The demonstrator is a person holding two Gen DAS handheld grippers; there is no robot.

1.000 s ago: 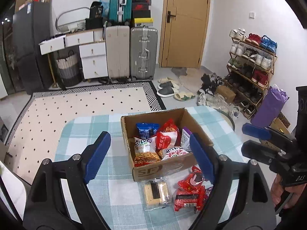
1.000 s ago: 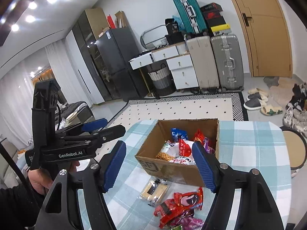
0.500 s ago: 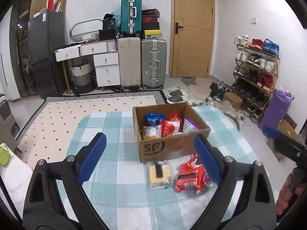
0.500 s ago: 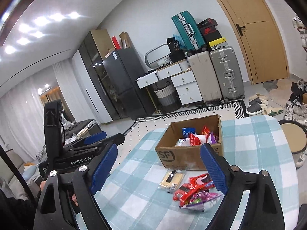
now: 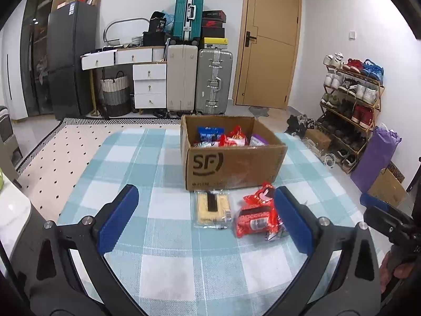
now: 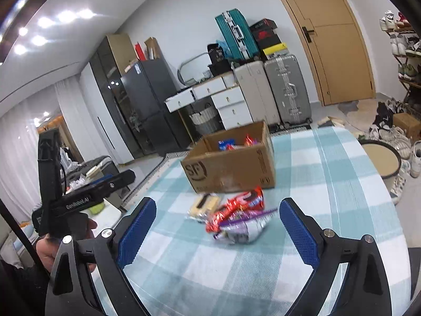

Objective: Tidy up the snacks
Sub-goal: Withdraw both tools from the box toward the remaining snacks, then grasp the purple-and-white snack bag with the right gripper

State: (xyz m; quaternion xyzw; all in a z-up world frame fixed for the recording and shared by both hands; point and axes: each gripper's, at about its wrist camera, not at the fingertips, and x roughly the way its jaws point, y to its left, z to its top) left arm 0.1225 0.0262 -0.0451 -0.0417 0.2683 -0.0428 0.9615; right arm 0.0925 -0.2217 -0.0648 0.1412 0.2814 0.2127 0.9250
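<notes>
Box: an open brown cardboard box [image 5: 231, 163] printed "SF" stands on the blue-and-white checked tablecloth [image 5: 163, 237], packets of blue, red and purple inside.
Loose snacks: a clear-wrapped yellow packet [image 5: 211, 208], a red packet [image 5: 256, 220] and a purple-and-white packet [image 6: 243, 227] lie just in front of the box.
Left gripper [image 5: 202, 218]: jaws opening, nothing gripped; the yellow and red packets lie ahead between its blue pads.
Right gripper [image 6: 218, 233]: jaws opening, empty; the purple packet lies between them.
Orientation: the yellow packet's long axis runs toward the box.
</notes>
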